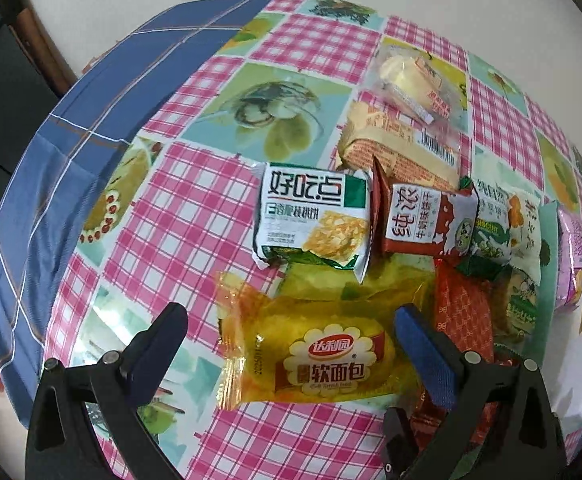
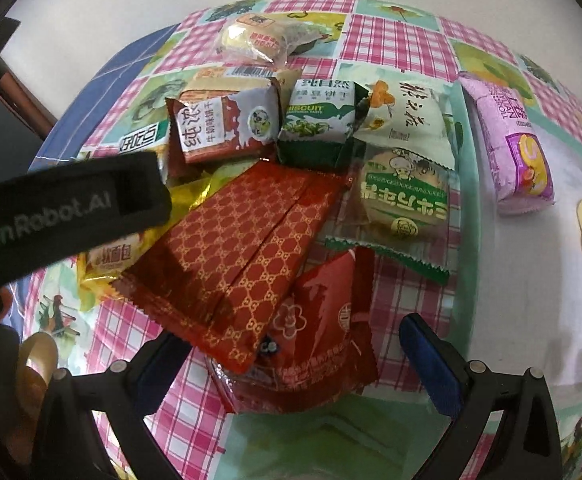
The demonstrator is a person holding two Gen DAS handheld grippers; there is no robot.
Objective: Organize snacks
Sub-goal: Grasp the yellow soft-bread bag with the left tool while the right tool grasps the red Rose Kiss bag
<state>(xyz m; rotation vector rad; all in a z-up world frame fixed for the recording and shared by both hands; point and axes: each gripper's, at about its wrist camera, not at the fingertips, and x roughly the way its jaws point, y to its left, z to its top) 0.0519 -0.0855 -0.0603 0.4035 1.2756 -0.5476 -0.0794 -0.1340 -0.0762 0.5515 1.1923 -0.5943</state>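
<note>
Several snack packets lie heaped on a checked tablecloth point(image 1: 195, 216). My left gripper point(image 1: 291, 320) is open, and a yellow soft-bread packet point(image 1: 311, 348) lies between its two fingers without being clamped. Beyond it sit a white-and-green biscuit packet point(image 1: 311, 220) and a brown-red one point(image 1: 423, 220). My right gripper point(image 2: 291, 336) is open over a red packet with a flower print point(image 2: 323, 340), which lies partly under a long red patterned packet point(image 2: 243, 252). The left gripper's black body point(image 2: 63, 208) crosses the left of the right wrist view.
A round cake in a clear green-edged wrapper point(image 2: 403, 200), a green biscuit pack point(image 2: 319, 120) and a white bag point(image 2: 407, 120) lie further back. A purple packet point(image 2: 511, 148) rests apart at the right. A blue checked cloth point(image 1: 51, 160) covers the table's left edge.
</note>
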